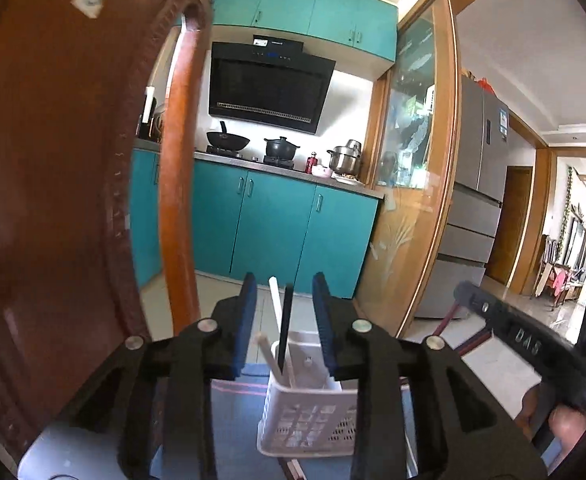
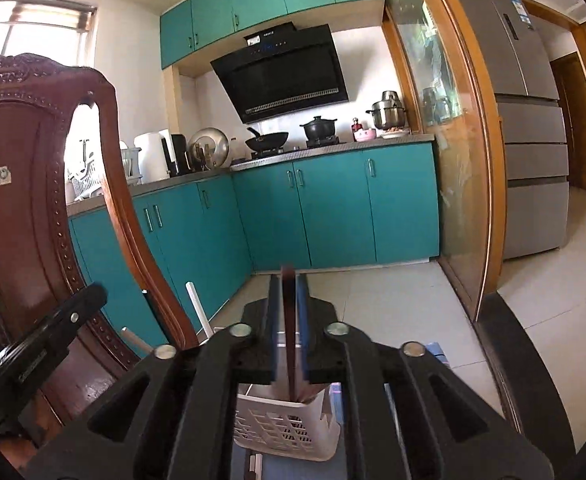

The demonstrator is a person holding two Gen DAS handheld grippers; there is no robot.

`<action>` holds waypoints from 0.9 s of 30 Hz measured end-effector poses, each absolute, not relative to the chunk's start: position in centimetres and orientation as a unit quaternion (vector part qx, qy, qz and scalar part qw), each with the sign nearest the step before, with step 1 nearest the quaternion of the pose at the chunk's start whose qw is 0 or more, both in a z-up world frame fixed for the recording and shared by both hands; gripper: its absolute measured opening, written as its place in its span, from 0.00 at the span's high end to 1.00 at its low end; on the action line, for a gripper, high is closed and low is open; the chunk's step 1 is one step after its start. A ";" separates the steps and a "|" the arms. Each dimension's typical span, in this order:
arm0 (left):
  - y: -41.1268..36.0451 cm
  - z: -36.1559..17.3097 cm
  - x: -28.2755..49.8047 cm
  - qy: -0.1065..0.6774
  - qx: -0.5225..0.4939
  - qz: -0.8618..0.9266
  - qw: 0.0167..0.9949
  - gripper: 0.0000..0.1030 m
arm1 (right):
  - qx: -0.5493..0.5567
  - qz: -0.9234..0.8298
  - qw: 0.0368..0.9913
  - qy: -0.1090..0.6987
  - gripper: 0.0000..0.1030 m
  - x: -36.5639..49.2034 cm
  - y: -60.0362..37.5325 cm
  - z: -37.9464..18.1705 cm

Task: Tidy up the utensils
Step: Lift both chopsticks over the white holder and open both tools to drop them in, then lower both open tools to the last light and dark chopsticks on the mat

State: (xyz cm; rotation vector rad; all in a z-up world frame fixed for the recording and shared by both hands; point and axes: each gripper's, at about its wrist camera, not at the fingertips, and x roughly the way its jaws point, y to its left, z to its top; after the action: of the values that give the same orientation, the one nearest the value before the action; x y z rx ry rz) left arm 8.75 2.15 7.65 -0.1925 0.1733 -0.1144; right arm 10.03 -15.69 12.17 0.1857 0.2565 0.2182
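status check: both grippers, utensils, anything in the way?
Left gripper open, black utensil standing free in white basket. Right gripper shut on brown utensil, over basket. Wooden chair close left.

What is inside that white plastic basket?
In the white basket, a black utensil handle and two white handles stand up, leaning. A brown handle also goes down into it, between the right hand-held gripper pads. Their lower ends are hidden by the basket walls.

White perforated plastic basket (image 1: 309, 420); glossy carved wooden chair (image 2: 25, 184).
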 end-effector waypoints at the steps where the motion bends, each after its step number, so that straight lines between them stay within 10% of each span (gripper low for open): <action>1: 2.4 7.3 8.2 0.090 -0.101 -0.060 0.989 0.71 | 0.093 0.105 0.982 0.124 0.79 9.5 -15.8 12.4; 7: 3.0 3.5 7.0 0.172 -0.076 -0.024 0.982 0.71 | 0.093 0.155 0.978 0.102 0.75 4.7 -16.0 15.0; 16: 3.6 -0.6 9.0 0.303 -0.053 0.009 0.952 0.68 | 0.028 0.195 0.868 0.456 0.75 9.8 -10.6 -2.3; 23: 4.7 -1.7 10.2 0.343 -0.068 0.008 0.937 0.64 | 0.000 0.181 0.838 0.514 0.62 10.6 -7.3 -6.4; 27: 4.4 -2.1 10.3 0.348 -0.058 0.005 0.936 0.61 | 0.025 0.170 0.839 0.517 0.83 10.4 -7.3 -6.9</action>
State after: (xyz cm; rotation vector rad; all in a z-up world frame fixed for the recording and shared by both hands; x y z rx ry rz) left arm 10.28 4.43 -2.06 -0.1183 0.7117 0.0111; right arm 10.38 -7.26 -6.86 0.0531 1.0934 0.3599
